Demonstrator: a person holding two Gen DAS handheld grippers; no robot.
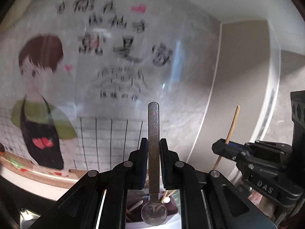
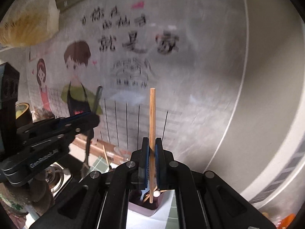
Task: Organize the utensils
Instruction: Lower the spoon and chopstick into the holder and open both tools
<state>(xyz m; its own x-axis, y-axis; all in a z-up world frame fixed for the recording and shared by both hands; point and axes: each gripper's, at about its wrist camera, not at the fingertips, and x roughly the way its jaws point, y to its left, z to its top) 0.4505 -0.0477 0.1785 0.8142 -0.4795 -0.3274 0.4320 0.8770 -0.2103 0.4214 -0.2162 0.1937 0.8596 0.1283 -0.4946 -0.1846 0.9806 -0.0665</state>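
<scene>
**Q:** Above the counter, before the blurred wall poster [image 1: 99,61] of cartoon cooks and black lettering — what does each tool carry?

**A:** The left gripper [image 1: 153,147] has its blue-padded fingers pressed narrow around the flat, speckled handle of a grey metal spoon [image 1: 153,133]. The spoon stands upright, handle up, its round, shiny bowl hanging low between the gripper's arms. The right gripper [image 2: 152,147] pinches a slim, round wooden chopstick [image 2: 152,133], pale tan and straight-grained, also upright.

**Q:** And the container?

**A:** A mauve, square-mouthed plastic holder [image 2: 150,209] sits directly under the right gripper, on white paper over a green-tiled surface. The chopstick's lower tip hangs at or just inside its opening; whether it touches bottom cannot be told. Inside lean more wooden sticks, a pale blue handle and a small white ball-shaped tip. The left view shows the same dark opening behind the spoon's bowl, with sticks slanting in it.

**Q:** How do the two tools stand to one another?

**A:** Side by side, near but apart; each appears at the edge of the other's view, matte black with silver rivets.

**Q:** Anything else nearby?

**A:** A square steel sink drain [image 2: 57,173] at lower left of the right view, and a crumpled yellowish plastic bag [image 2: 28,24] at upper left.
</scene>
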